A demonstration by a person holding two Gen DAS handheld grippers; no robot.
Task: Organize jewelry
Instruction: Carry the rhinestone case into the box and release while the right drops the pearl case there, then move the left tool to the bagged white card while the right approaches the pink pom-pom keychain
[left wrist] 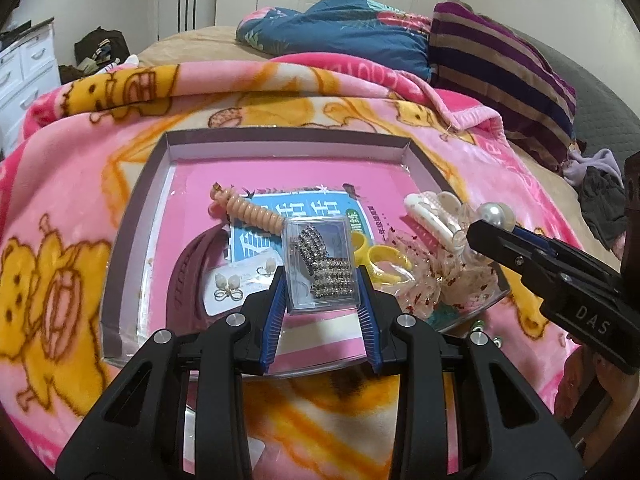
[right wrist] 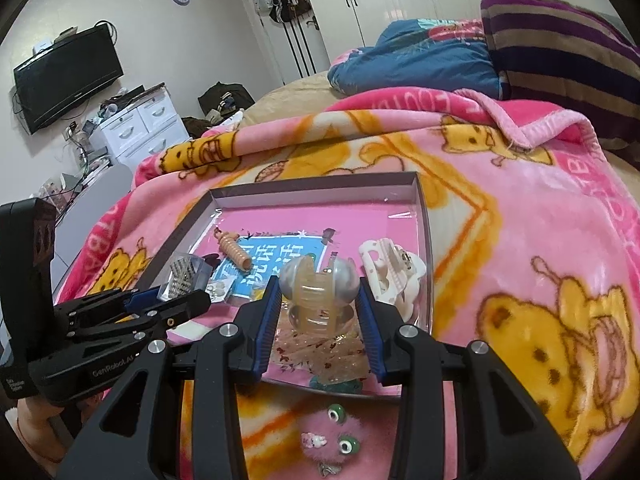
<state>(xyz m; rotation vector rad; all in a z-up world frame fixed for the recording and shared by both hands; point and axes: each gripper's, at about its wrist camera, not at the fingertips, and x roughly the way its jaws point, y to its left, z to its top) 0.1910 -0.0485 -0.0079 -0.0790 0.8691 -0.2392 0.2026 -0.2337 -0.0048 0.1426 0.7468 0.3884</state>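
A shallow box lid tray point(left wrist: 144, 184) with a pink floor lies on the pink blanket. My left gripper point(left wrist: 322, 276) is shut on a clear plastic case of rhinestone jewelry point(left wrist: 320, 264), held over the tray. My right gripper point(right wrist: 318, 292) is shut on a pearl hair claw clip point(right wrist: 318, 288), held over the tray's near right part; it shows in the left wrist view point(left wrist: 494, 216). In the tray lie a peach spiral hair tie point(left wrist: 248, 212), a white claw clip point(left wrist: 432, 216), an earring card point(left wrist: 236, 280), a maroon band point(left wrist: 188, 276), a yellow ring point(left wrist: 380, 258) and a sequined bow point(left wrist: 436, 280).
A pink fluffy clip with googly eyes point(right wrist: 332, 436) lies on the blanket point(right wrist: 520, 240) in front of the tray. Pillows and a striped blanket point(right wrist: 560, 48) are heaped at the back right. A white dresser point(right wrist: 136, 128) stands left of the bed.
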